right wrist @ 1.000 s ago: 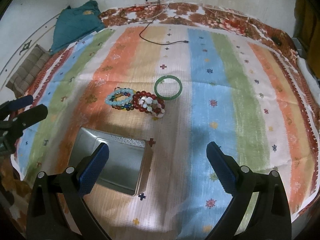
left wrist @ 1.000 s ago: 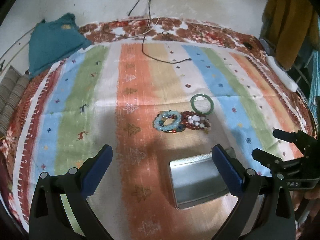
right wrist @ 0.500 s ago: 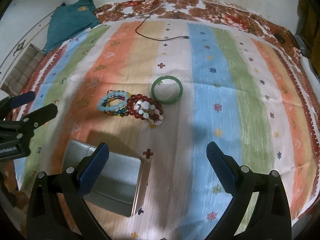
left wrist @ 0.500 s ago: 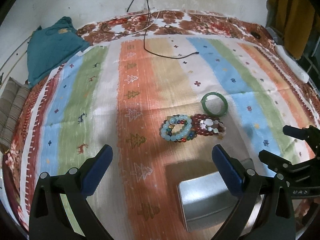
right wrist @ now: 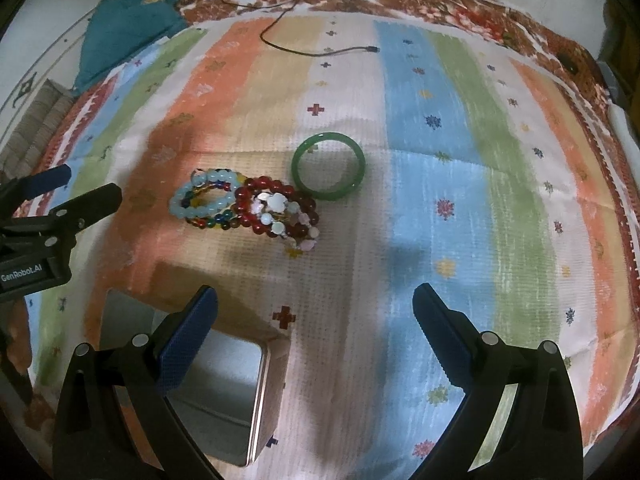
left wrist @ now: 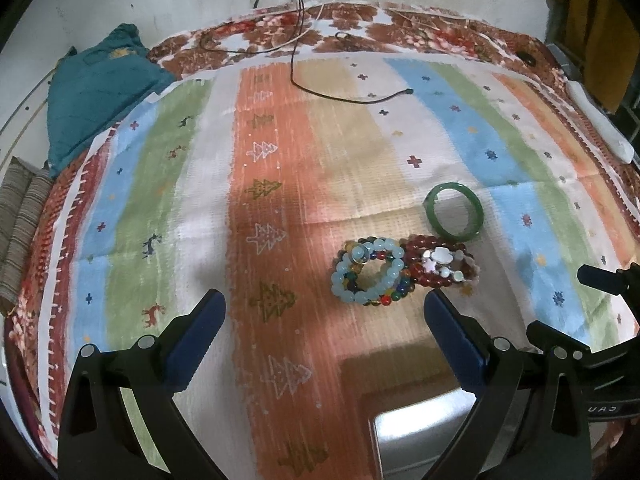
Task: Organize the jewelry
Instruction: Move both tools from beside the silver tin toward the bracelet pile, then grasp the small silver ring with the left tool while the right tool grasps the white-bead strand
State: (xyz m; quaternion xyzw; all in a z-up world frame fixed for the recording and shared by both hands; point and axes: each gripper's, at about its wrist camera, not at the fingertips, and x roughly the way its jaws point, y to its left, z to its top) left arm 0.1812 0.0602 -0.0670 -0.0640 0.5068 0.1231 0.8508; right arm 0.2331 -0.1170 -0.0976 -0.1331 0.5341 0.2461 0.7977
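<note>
A green bangle (left wrist: 455, 210) (right wrist: 329, 165) lies flat on the striped cloth. Touching it are dark red bead bracelets with white shell pieces (left wrist: 438, 265) (right wrist: 275, 211), and a pale blue bead bracelet (left wrist: 367, 271) (right wrist: 202, 198) over a multicoloured one. A shiny metal tin (left wrist: 424, 440) (right wrist: 216, 396) sits open, near the camera. My left gripper (left wrist: 324, 320) is open, hovering short of the bracelets. My right gripper (right wrist: 314, 312) is open above the cloth, the tin under its left finger. Each gripper shows at the other view's edge.
The striped cloth (left wrist: 280, 160) covers a bed with a floral border. A black cable (left wrist: 340, 96) lies across the far part. A teal garment (left wrist: 92, 92) is at the far left, a white object (left wrist: 596, 120) at the right edge.
Both grippers have moved forward and lower toward the jewelry, so the bracelets and bangle appear larger and nearer. The tin has slid toward the bottom of both views. Both stay open.
</note>
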